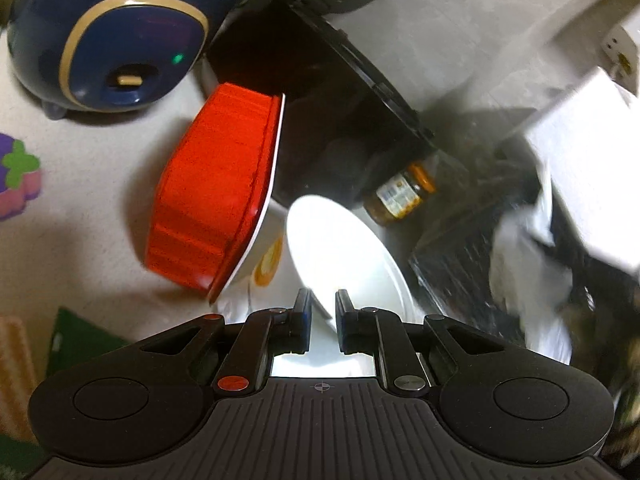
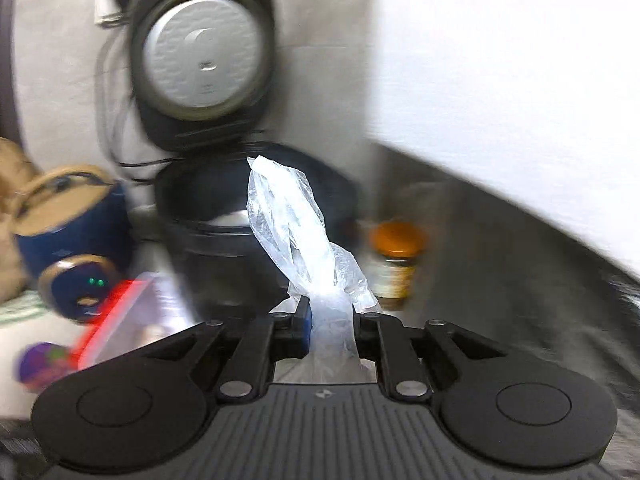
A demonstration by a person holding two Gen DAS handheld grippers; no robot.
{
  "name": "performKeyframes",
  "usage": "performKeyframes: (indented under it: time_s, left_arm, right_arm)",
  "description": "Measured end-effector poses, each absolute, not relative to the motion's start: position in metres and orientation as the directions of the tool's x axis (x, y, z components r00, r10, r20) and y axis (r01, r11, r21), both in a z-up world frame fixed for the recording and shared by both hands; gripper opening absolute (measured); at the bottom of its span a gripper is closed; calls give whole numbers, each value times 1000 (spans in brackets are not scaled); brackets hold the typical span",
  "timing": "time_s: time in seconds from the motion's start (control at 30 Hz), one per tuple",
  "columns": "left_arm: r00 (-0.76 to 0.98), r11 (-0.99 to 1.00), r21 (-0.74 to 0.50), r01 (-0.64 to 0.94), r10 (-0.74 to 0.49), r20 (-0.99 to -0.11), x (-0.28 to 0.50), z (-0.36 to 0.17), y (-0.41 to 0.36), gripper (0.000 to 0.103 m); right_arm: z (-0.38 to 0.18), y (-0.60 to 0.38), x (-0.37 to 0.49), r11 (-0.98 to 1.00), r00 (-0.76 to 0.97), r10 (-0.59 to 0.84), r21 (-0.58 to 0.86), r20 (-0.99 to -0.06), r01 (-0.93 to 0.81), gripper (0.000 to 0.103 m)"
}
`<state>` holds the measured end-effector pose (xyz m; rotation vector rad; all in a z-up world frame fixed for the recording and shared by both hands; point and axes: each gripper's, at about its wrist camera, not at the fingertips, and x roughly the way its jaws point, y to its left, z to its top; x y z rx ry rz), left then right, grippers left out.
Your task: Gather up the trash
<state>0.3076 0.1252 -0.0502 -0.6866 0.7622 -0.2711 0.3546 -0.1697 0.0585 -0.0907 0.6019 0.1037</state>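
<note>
1. Right gripper clenched on a crumpled clear plastic bag, bag standing up from the jaws in front of the open black rice cooker; one piece of trash looks collected.
2. Left gripper pinches the near rim of a white round paper bowl, right of a red-lidded plastic container.
3. Dark trash bag with white scraps sits to the right, blurred.
4. Left to do, by my reading: drop both pieces in; orange-capped glass jar untouched.
</note>
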Motion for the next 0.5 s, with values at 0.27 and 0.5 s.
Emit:
performKeyframes:
  time_s: [0.27, 0.5]
  left_arm:
    - [701, 848, -524, -73, -330, -632, 336, -58, 97, 27]
    - [705, 877, -480, -31, -321, -632, 344, -54, 76, 23]
  right_arm:
    - [1, -198, 324, 968, 836, -71, -240, -544, -74, 63]
    - [-20, -206, 293, 988, 815, 32, -104, -578, -112, 63]
